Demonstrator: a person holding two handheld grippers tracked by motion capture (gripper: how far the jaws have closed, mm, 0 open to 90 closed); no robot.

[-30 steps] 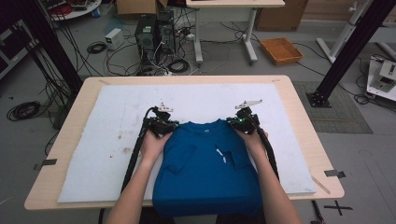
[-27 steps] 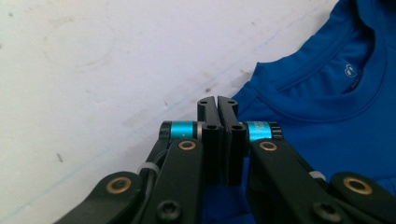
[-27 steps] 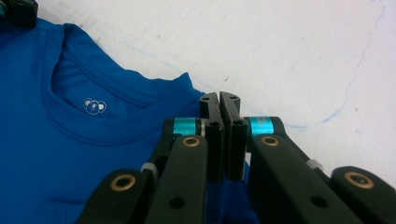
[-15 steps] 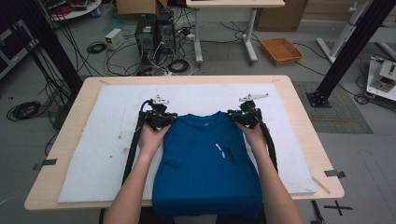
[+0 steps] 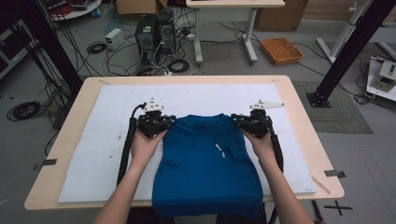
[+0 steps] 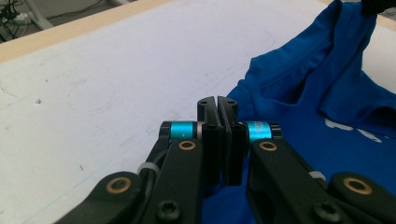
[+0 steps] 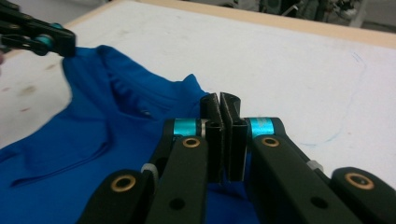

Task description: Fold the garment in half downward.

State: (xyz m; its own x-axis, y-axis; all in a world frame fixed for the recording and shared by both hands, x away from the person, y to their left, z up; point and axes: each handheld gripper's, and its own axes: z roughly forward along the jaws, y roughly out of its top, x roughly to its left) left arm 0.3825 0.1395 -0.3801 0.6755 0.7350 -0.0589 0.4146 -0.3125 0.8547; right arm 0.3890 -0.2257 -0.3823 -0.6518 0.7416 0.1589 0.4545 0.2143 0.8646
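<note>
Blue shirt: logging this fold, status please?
Left claw and right claw both shut on the blue shirt, one at each shoulder. Shirt flat on white mat, hem over table edge. Nothing in the way.

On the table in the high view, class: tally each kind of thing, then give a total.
Blue shirt: 1
White mat: 1
Hand-held tools: 2, the left tool and the right tool
Total: 4
</note>
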